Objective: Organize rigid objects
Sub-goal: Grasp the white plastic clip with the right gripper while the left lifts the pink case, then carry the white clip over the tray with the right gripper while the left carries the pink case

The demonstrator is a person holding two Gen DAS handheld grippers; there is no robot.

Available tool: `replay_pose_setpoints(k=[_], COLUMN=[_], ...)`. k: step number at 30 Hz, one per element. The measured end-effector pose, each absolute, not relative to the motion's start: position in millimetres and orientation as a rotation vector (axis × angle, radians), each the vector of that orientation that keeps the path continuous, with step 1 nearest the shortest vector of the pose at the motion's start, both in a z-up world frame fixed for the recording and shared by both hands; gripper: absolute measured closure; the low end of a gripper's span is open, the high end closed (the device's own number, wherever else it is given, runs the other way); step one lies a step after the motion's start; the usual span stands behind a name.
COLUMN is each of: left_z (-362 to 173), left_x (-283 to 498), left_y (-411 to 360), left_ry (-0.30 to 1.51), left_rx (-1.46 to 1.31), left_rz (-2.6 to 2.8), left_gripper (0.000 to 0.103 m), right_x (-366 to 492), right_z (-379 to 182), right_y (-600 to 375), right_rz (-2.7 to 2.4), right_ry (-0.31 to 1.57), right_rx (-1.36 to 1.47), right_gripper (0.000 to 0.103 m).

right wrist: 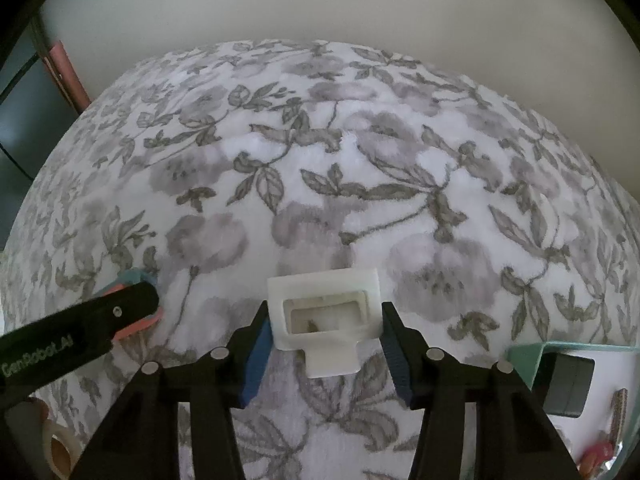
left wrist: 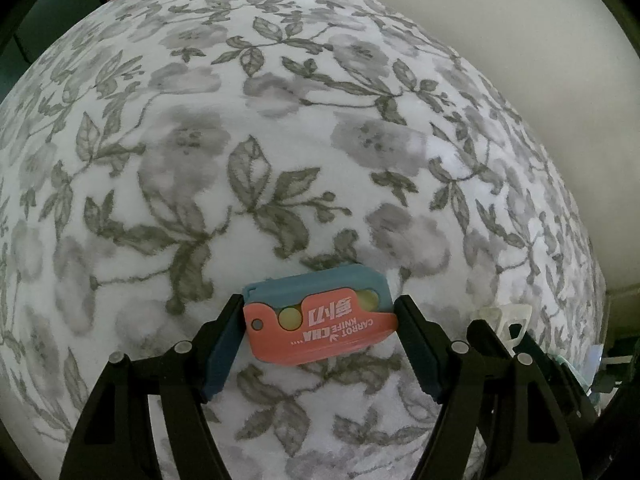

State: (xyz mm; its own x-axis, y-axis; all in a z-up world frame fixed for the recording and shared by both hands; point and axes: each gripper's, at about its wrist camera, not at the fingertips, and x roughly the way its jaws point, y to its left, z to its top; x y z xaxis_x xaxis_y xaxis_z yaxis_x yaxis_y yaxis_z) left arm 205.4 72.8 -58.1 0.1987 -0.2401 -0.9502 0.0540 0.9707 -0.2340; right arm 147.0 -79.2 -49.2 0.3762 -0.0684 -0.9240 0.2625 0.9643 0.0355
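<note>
While both tools are hovering over the floral bedspread [left wrist: 280,120], each is already carrying something. The left gripper [left wrist: 320,330] is clenching the coral-and-blue carrot knife [left wrist: 320,320] between its fingers, long axis running 9 to 3 o'clock across them, printed face up. The right gripper [right wrist: 325,330] is grasping the white plastic frame [right wrist: 325,312], its tab pointing to 6 o'clock. A teal box [right wrist: 560,368] is sitting at 4 o'clock, nearer the right hand.
</note>
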Motion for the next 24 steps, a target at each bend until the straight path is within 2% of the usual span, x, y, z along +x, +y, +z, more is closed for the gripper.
replay_pose_setpoints(k=[24], left_z=[23.2], left_x=[130.8], left_y=[11.7], left_ry=[1.175], left_rx=[0.008], left_rz=[-0.409], left_gripper=[0.027], right_x=[16.9], right_z=[29.2], right_y=[-122.9], right_rz=[-0.298], right_ry=[1.003], right_rx=[0.369], right_gripper=[0.049])
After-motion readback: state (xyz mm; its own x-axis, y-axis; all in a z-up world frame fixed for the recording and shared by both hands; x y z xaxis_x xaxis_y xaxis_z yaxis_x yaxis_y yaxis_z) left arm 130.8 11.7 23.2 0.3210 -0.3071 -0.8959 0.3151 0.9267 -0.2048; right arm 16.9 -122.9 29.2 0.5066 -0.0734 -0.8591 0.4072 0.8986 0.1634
